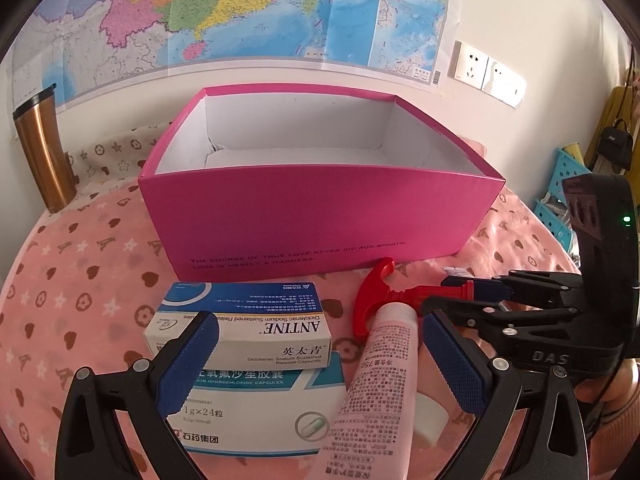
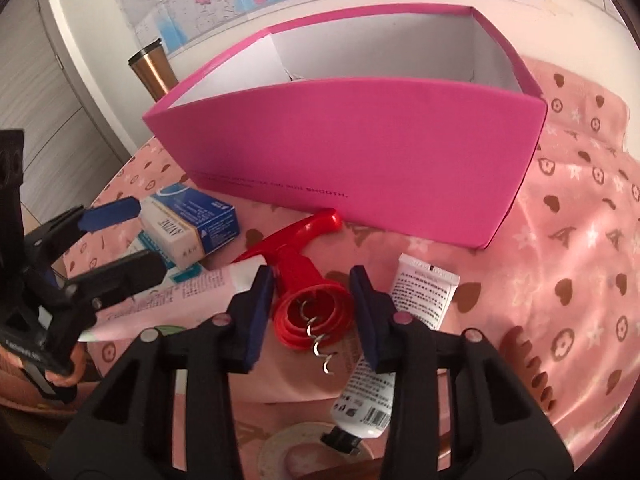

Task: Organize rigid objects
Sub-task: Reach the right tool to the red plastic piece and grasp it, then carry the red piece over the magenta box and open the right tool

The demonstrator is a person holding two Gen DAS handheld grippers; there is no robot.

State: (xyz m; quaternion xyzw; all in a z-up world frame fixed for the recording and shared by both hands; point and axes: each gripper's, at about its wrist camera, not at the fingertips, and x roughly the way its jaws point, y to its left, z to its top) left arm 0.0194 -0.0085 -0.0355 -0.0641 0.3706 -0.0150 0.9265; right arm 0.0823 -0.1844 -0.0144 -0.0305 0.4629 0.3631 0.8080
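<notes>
An open pink box (image 1: 320, 216) (image 2: 360, 148) stands on the pink patterned cloth. In front of it lie a small ANTINE medicine box (image 1: 248, 320) (image 2: 188, 228) on top of a larger blue-and-white medicine box (image 1: 260, 412), a pink tube (image 1: 376, 392) (image 2: 180, 296), a red corkscrew (image 1: 384, 300) (image 2: 312, 280) and a white tube (image 2: 400, 328). My left gripper (image 1: 320, 364) is open, its fingers on either side of the ANTINE box and the pink tube. My right gripper (image 2: 312, 312) (image 1: 472, 292) is open around the corkscrew's bell end, pads close to it.
A copper tumbler (image 1: 40, 152) (image 2: 152, 68) stands at the back left by the wall with a map (image 1: 240, 12). A roll of tape (image 2: 304, 448) lies near my right gripper's base. Blue crates (image 1: 560, 192) stand off the table's right.
</notes>
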